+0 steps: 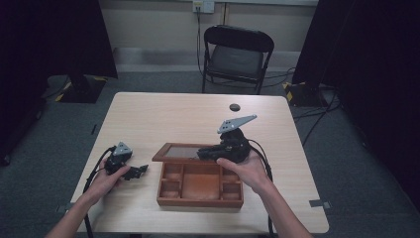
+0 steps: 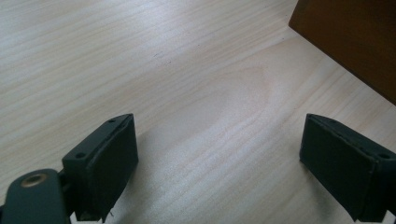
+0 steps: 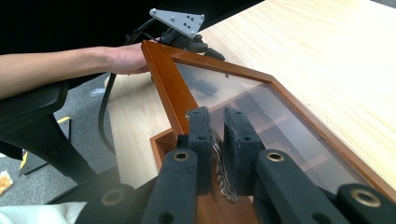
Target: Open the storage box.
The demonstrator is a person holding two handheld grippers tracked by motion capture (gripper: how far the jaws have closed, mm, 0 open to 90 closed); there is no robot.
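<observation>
A brown wooden box point(image 1: 200, 198) with several compartments sits near the table's front edge. Its glass-paned lid point(image 1: 179, 151) is raised and tilted back. My right gripper point(image 1: 205, 152) reaches in from the right and is shut on a small metal clasp point(image 3: 220, 164) at the lid's edge point(image 3: 161, 79), jaws point(image 3: 215, 115) almost together. My left gripper point(image 1: 141, 170) rests low over the bare table, left of the box and apart from it. Its jaws point(image 2: 219, 158) stand wide open with nothing between them, and a box corner point(image 2: 355, 37) shows at the upper right.
A small dark round disc point(image 1: 234, 107) lies on the far side of the light wooden table point(image 1: 163, 114). A black folding chair point(image 1: 236, 54) stands behind the table. Cables trail from both grippers toward the front edge.
</observation>
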